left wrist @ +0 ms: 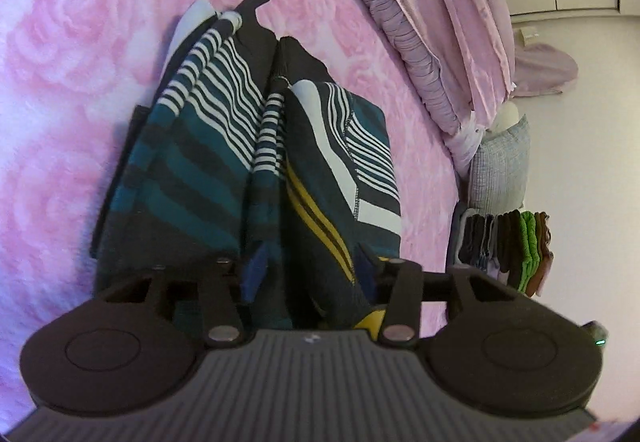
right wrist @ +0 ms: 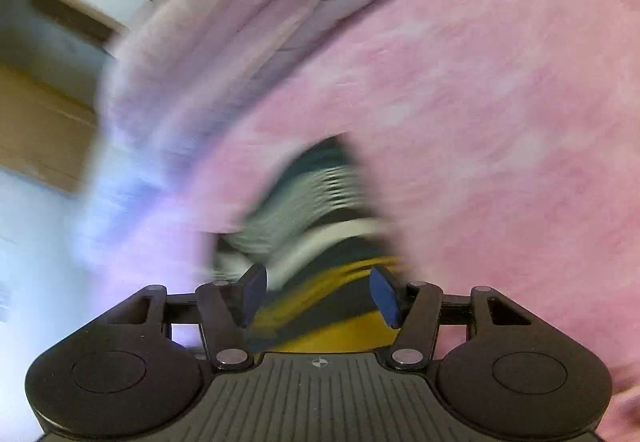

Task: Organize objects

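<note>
- Blue pads of the right hand-held gripper [right wrist: 318,296] stand apart, blurred; striped cloth below them, not pinched.
- Left hand-held gripper [left wrist: 308,274]: jaws partly apart, the striped garment [left wrist: 256,145] bunched between them; cannot tell whether the pads press it.
- Garment lies on the pink rose-patterned bed [left wrist: 80,81].
- Farther right: stack of folded cloths [left wrist: 508,246], lilac bedding [left wrist: 432,21] beyond.

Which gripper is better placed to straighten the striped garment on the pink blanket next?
Probably the left gripper: its view is sharp and the striped garment lies between its fingers. The right gripper view is motion-blurred.
</note>
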`<state>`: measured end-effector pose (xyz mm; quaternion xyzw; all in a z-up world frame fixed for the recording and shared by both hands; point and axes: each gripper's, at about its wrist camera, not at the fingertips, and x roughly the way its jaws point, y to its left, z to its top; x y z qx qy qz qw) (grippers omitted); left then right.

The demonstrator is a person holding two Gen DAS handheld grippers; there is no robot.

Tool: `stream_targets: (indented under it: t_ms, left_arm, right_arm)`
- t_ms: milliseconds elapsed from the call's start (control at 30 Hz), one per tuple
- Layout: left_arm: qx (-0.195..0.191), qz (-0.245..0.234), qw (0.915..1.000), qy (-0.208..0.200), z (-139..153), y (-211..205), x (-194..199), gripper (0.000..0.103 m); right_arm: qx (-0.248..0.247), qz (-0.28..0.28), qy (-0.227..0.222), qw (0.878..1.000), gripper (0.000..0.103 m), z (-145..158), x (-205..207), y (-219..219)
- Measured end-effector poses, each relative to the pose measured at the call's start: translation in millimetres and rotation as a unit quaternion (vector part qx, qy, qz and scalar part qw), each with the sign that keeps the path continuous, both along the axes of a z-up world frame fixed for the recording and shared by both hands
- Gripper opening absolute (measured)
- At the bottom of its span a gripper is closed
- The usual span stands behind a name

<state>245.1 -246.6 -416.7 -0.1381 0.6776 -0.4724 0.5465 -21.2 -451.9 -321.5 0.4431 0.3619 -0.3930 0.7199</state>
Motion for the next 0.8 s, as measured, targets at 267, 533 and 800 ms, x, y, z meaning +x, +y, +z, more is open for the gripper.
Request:
stream_targets:
  t_ms: [267,533,800]
  left_arm:
    - [0.026,0.009,0.9993,-0.026,-10.0,-8.7,6.0,0.052]
    - [0.011,-0.015,0.9998,-0.004,-23.8,-42.1,5.5,0.056]
    - [0.0,-0.066,0.9963,-0.055,-14.2,-57.5,-4.2,0.033]
  right_arm:
    - [0.01,0.025,0.178,0.984,0.052,-95.3,25.7,-37.5]
    - [0.042,0.073,0.145,0.986,0.05,-99.6,68.1,-32.8]
    - [0.041,0.091,0.133,0.986,0.038,-98.1,68.8,-38.8]
